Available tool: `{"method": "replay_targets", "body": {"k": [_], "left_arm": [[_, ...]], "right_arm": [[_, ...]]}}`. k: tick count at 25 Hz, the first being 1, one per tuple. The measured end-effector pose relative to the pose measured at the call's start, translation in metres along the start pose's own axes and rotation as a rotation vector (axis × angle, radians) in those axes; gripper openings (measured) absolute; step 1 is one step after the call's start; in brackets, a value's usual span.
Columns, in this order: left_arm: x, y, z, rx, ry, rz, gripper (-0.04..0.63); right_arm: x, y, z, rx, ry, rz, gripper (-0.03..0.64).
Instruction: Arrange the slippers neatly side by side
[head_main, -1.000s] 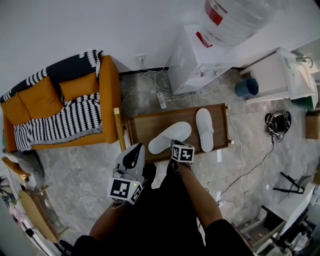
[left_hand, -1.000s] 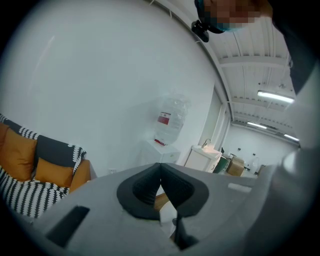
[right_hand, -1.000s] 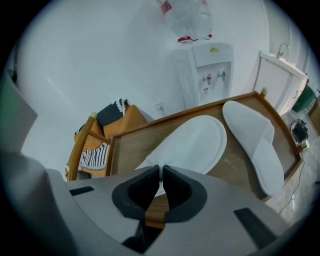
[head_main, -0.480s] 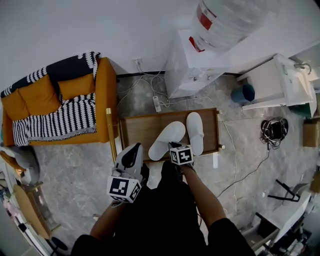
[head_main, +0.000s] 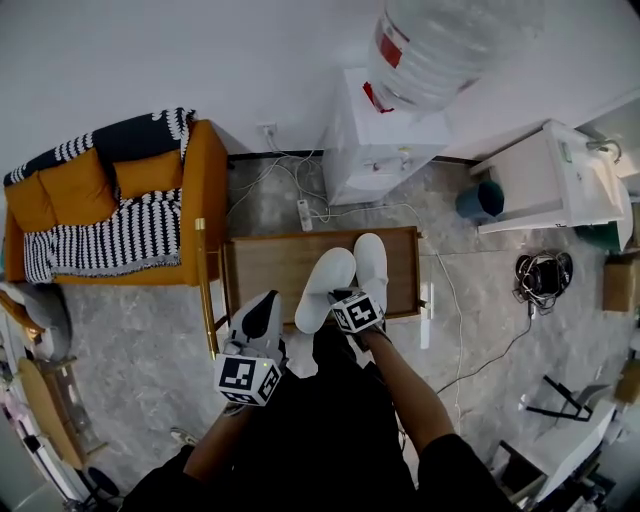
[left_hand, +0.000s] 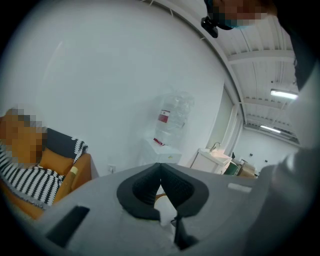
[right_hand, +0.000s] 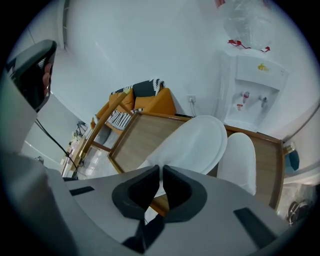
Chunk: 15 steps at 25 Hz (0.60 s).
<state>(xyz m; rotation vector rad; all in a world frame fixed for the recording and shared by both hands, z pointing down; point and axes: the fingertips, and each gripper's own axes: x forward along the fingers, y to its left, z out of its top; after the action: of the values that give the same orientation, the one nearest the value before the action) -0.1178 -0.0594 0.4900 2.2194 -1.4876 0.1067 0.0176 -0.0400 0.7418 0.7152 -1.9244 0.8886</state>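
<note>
Two white slippers lie on the low wooden table (head_main: 262, 268) at the centre of the head view. The straight slipper (head_main: 371, 262) points toward the top of the frame. The angled slipper (head_main: 326, 283) sits just to its left, with its toe leaning up and right toward its neighbour and its heel out to the lower left. I cannot tell whether the two toes touch.

My right gripper (head_main: 340, 297) has its claw pinching the heel edge of the angled slipper. In the right gripper view, a thin fold of white slipper (right_hand: 192, 142) runs between the nearly closed pads of the right gripper (right_hand: 161, 172). The straight slipper (right_hand: 239, 160) is at the right of that view, and bare table (right_hand: 145, 135) is at the left. No view shows whether the heel is clear of the wood.

My left gripper (head_main: 266, 305) hangs below and left of the table, off the slippers. Its own view shows the claw of the left gripper (left_hand: 160, 172) pressed together with nothing in it.

I judge the step in hand to be the alignment of the second slipper. The next move calls for swinging the pinched heel toward the lower right until both slippers run parallel. The toes should then be evened before the claw lets go.
</note>
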Motion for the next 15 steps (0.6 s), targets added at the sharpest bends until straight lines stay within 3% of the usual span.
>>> {"method": "replay_targets", "body": {"k": [6,15], "left_arm": [[0.012,-0.014,-0.002,-0.012,-0.013,0.049,0.012],[0.022,-0.019,-0.008,-0.032,-0.019,0.134,0.011]], "right_arm": [[0.002,-0.011,-0.007,-0.148,0.058,0.055,0.028],[0.015,-0.032,-0.012,-0.289,0.144,0.108,0.026]]}}
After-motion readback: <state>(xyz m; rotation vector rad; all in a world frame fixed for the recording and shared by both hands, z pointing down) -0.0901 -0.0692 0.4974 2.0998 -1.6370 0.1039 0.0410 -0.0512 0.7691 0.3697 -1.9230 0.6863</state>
